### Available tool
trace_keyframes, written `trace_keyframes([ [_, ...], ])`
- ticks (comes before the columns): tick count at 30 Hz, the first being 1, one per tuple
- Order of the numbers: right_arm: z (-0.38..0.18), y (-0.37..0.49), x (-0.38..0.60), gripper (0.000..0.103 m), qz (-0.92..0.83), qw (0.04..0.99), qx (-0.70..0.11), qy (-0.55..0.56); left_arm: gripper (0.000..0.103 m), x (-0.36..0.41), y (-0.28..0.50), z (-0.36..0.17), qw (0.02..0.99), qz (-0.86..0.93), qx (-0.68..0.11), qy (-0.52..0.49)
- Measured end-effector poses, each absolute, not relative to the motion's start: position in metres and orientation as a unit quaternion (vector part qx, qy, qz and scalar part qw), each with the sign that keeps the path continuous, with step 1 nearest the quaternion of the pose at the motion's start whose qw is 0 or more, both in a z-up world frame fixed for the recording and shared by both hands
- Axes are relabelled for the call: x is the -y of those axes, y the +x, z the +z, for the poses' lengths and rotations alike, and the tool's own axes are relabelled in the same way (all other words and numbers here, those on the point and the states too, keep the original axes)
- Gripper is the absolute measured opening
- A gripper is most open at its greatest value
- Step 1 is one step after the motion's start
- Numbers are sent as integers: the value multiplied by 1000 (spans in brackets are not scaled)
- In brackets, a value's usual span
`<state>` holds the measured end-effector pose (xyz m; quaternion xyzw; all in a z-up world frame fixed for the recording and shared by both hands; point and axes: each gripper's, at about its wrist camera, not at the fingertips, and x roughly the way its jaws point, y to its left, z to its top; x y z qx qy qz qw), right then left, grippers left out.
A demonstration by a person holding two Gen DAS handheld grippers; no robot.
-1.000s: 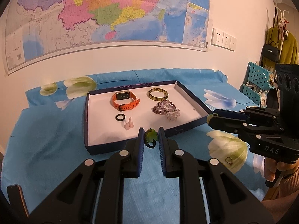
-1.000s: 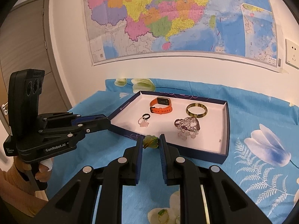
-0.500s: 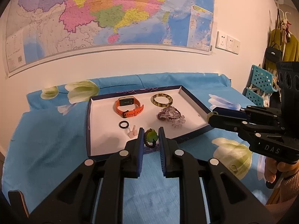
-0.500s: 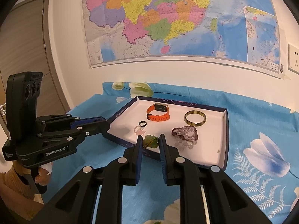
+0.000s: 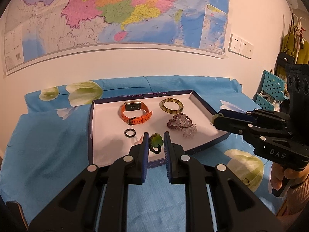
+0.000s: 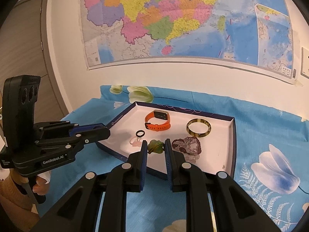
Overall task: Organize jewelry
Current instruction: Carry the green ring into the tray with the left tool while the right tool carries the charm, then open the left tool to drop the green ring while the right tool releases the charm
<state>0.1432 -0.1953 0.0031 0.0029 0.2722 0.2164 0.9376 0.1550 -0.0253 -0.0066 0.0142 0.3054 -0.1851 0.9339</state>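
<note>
Two handheld grippers above a jewelry tray, seen from a camera on each.

Behind everything, a large colourful wall map (image 5: pixel 115 19). Below it, a bright blue cloth (image 5: pixel 48 145) printed with pale flowers, spread over the whole surface. In the middle of the cloth, a shallow rectangular tray (image 5: pixel 90 127) with dark navy walls and a white floor.

Left gripper (image 5: pixel 156 135) low over the tray's near edge, black with blue pads, clamped on a dark-beaded green pendant (image 5: pixel 156 141) – a green stone on a loop of small dark beads, pinched between the pads and hanging above the white floor near the front wall. From the other camera, tips of this gripper just over the tray's left wall.

Right gripper (image 6: pixel 156 142) likewise closed around a yellow-corded green pendant (image 6: pixel 155 147), pale green stone wrapped in yellow-brown cord, held just above the near part of the tray. From the left camera, only a speck of green at its tips, beside the tray's right wall.

Inside the tray, all apart from one another:
- toward the back, an orange watch (image 5: pixel 133 107), strap buckled into a loop
- to its right, a mottled yellow-brown bangle (image 5: pixel 161 106), lying flat
- nearer than the bangle, a heap of purple and clear beads (image 5: pixel 181 123)
- nearer than the watch, a small black ring (image 5: pixel 126 133)
- just beside that ring, a tiny translucent pink piece (image 6: pixel 135 142) – shape too small to make out
</note>
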Motion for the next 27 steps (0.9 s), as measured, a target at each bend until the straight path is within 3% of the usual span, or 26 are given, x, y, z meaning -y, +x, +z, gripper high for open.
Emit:
trace_keyframes([
  [27,-24,218,194,16,194,923,-332,-4,16,36,224,-32,924,-153,-349,27],
])
